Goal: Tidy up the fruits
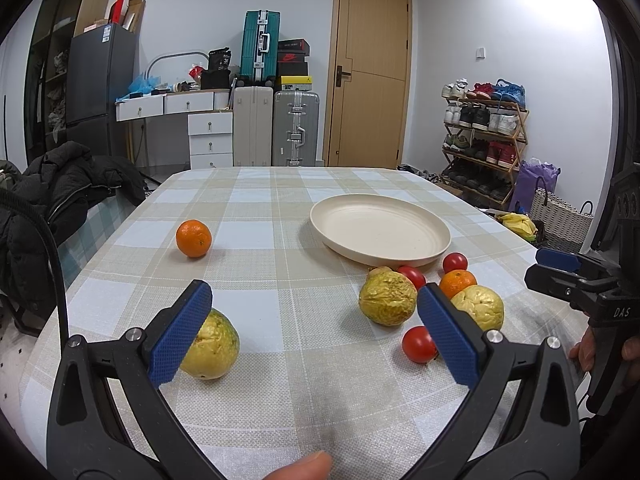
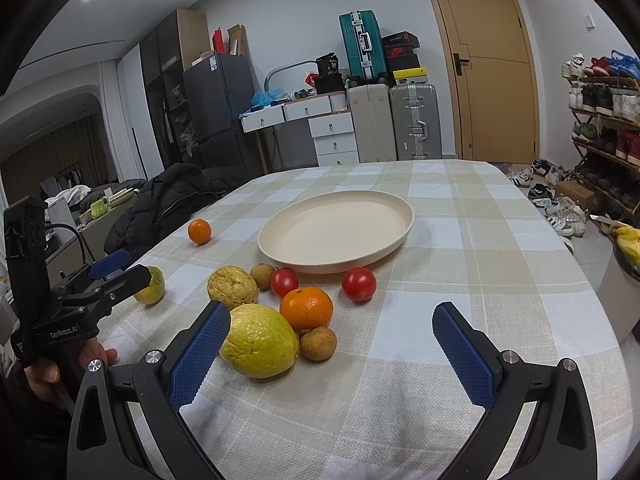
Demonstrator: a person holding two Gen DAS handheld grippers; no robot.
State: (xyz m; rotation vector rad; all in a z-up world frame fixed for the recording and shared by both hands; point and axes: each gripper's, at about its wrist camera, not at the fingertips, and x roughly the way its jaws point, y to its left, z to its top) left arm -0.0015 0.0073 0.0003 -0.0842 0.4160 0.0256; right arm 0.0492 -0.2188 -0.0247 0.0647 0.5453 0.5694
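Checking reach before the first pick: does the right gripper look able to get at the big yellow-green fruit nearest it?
Probably yes. The right gripper is open, and the big yellow-green fruit lies just past its left finger, uncovered. An orange and a small brown fruit crowd its far side, so they might get nudged.

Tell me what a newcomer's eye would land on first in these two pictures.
First, the empty cream plate in the middle of the checked tablecloth. Next, the cluster of fruit just in front of it: yellow-green guavas, an orange and red tomatoes, with a second orange alone on the left. Both blue-padded grippers, left and right, hang open above the table.
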